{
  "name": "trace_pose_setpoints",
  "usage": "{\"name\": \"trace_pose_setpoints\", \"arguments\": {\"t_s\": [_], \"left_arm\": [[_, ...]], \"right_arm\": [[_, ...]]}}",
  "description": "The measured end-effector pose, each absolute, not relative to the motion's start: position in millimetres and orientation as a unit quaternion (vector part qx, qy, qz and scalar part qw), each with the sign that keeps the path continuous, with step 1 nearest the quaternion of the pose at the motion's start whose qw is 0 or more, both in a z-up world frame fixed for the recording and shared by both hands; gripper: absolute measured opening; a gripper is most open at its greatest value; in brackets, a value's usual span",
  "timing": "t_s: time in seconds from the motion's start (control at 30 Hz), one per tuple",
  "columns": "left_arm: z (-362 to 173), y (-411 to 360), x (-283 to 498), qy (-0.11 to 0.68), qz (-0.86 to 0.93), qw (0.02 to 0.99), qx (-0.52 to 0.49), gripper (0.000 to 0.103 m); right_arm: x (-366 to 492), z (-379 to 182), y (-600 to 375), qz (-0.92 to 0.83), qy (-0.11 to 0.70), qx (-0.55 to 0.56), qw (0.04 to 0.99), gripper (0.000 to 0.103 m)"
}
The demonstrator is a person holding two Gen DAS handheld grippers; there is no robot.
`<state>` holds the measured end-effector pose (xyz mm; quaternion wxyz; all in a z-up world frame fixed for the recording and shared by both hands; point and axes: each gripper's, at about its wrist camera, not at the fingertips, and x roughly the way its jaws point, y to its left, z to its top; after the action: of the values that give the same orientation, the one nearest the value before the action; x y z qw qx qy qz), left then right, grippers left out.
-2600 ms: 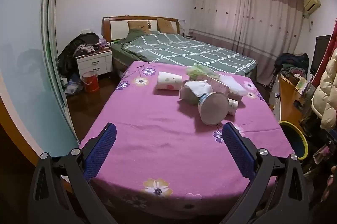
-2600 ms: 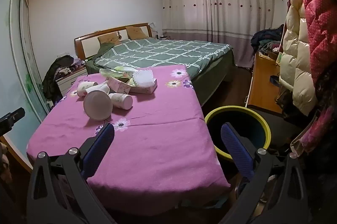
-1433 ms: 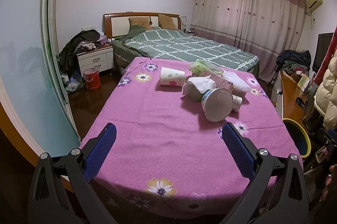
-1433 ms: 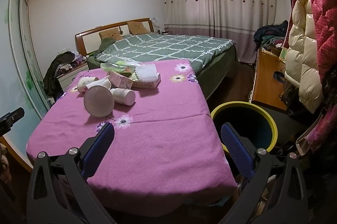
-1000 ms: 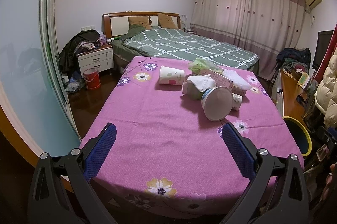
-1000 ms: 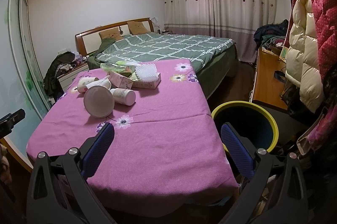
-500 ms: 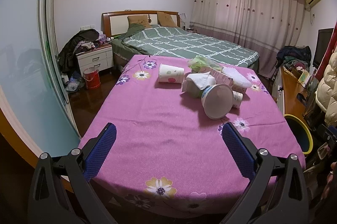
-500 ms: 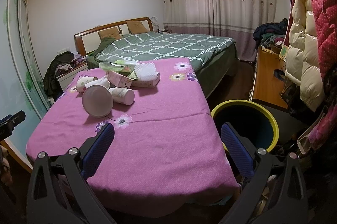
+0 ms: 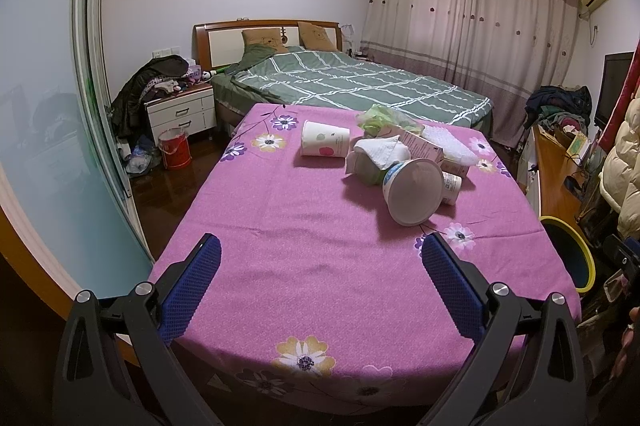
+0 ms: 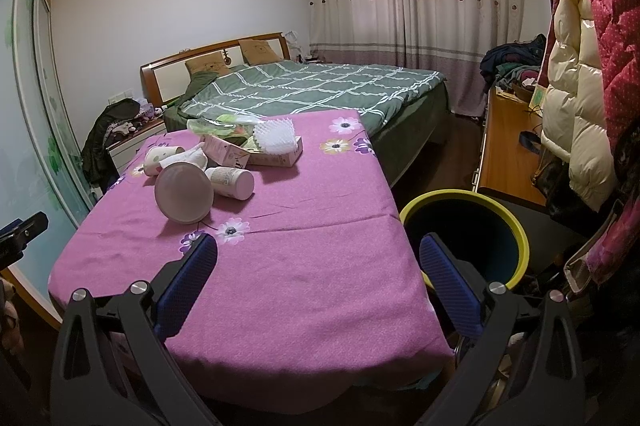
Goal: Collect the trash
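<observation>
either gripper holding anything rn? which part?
Nothing held. Left gripper and right gripper both have jaws open, short of the trash pile on the table.

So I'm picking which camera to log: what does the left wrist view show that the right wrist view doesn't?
Only the left wrist view shows the red bucket on the floor and the dark screen. Only the right wrist view shows the hanging red and cream coats and the bin's whole yellow rim. Both show the purple table, the big tipped tub, the paper cup and the green bed.

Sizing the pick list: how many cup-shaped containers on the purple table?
3: big tub on its side nearest; small cup right behind it; paper cup far left. The pile may hide more.
</observation>
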<state>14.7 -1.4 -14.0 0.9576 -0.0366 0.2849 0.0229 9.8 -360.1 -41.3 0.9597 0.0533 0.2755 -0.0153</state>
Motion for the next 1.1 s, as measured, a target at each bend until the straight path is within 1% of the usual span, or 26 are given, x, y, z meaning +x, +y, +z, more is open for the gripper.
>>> {"name": "trace_pose_setpoints", "arguments": {"t_s": [0.6,0.87,1.1], "left_arm": [[-24,-4,23,0.294,0.023,0.955,-0.028,0.099],[-29,-3,64,0.293,0.031,0.955,-0.013,0.099],[-41,2,131,0.301,0.035,0.953,-0.002,0.099]], "right_arm": [[11,-44,-361,-0.017,0.276,0.054,0.959,0.097],[47,-50,-365,-0.016,0.282,0.048,0.958,0.097],[106,-53,-365,-0.023,0.281,0.042,0.958,0.097]]}}
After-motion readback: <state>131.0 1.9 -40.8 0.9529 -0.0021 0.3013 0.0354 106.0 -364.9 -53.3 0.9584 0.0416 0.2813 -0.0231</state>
